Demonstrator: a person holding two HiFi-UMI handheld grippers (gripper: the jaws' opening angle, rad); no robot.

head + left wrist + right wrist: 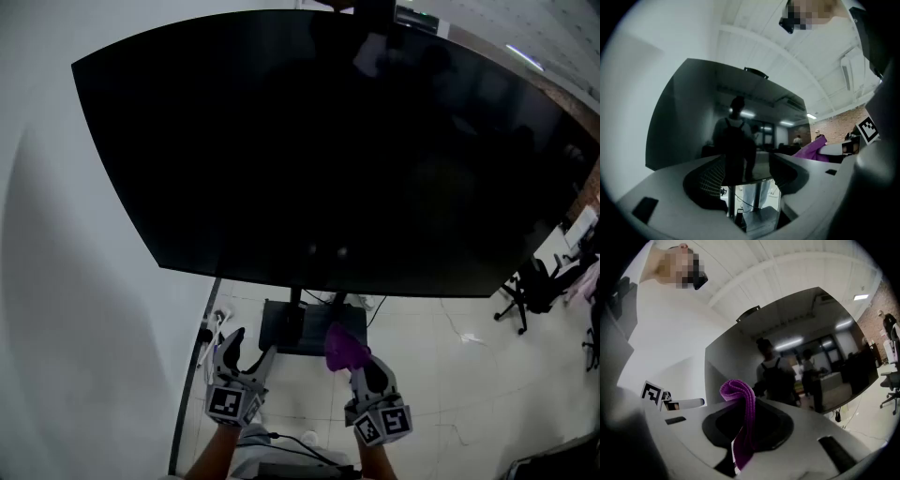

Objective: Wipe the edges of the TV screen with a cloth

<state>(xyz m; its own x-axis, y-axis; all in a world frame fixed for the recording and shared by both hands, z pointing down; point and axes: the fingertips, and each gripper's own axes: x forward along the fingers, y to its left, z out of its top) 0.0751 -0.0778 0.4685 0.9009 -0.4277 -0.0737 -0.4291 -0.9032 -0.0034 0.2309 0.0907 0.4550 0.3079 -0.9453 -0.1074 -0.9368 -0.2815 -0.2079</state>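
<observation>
Cloth [343, 347], purple and folded, is pinched in my right gripper [358, 362], whose jaws are closed on it; a loop of it stands up past the jaw tips [738, 404]. It sits just below the TV screen [328, 150], under the middle of the bottom edge and not touching it. My left gripper [251, 345] is also below the TV screen, a little nearer its left side, with jaws apart and nothing between them. Under the TV screen stands its dark stand [296, 328].
</observation>
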